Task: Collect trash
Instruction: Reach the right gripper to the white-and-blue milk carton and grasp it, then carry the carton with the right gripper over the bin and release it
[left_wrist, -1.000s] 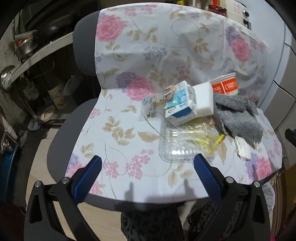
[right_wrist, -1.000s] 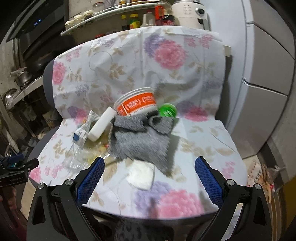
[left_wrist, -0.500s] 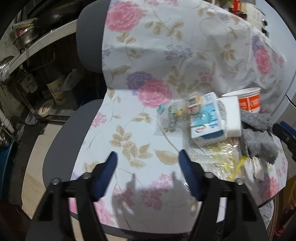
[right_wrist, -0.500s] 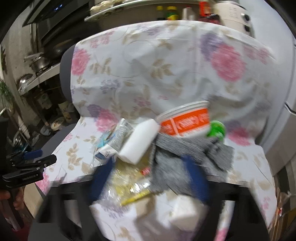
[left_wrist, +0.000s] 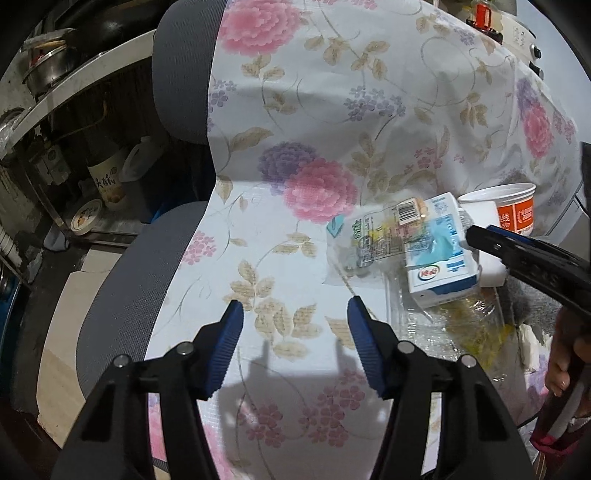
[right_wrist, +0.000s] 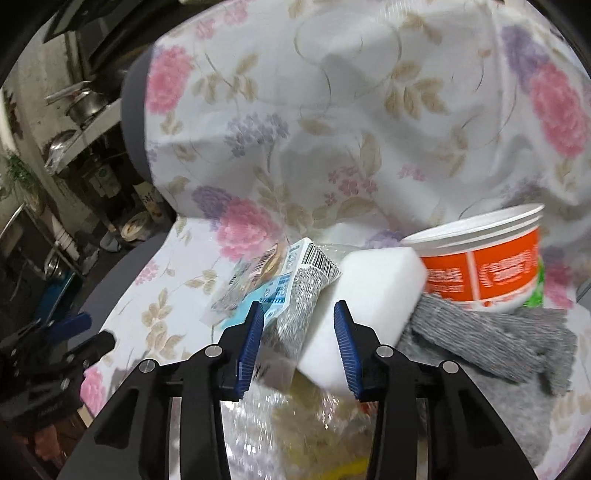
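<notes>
Trash lies in a pile on a chair draped with a floral cloth (left_wrist: 303, 258). A blue-and-white milk carton (left_wrist: 439, 254) lies on a clear plastic tray (left_wrist: 436, 325), next to a crumpled clear wrapper (left_wrist: 373, 236), a white foam block (right_wrist: 369, 288) and an orange-and-white paper cup (right_wrist: 491, 258). My left gripper (left_wrist: 295, 332) is open and empty over bare cloth, left of the pile. My right gripper (right_wrist: 299, 332) is open, its jaws astride the carton's end (right_wrist: 299, 291) and the foam block's edge. It also shows in the left wrist view (left_wrist: 517, 251).
A grey knitted cloth (right_wrist: 491, 339) lies right of the pile under the cup. A green lid (right_wrist: 537, 291) peeks from behind the cup. Crumpled tissue (left_wrist: 532, 343) lies at the seat's right edge. Kitchen shelves with pots and bottles (left_wrist: 107, 177) stand to the left.
Both grippers have moved in toward the chair and narrowed their opening. The right one has come down onto the pile, around the carton and foam block.
</notes>
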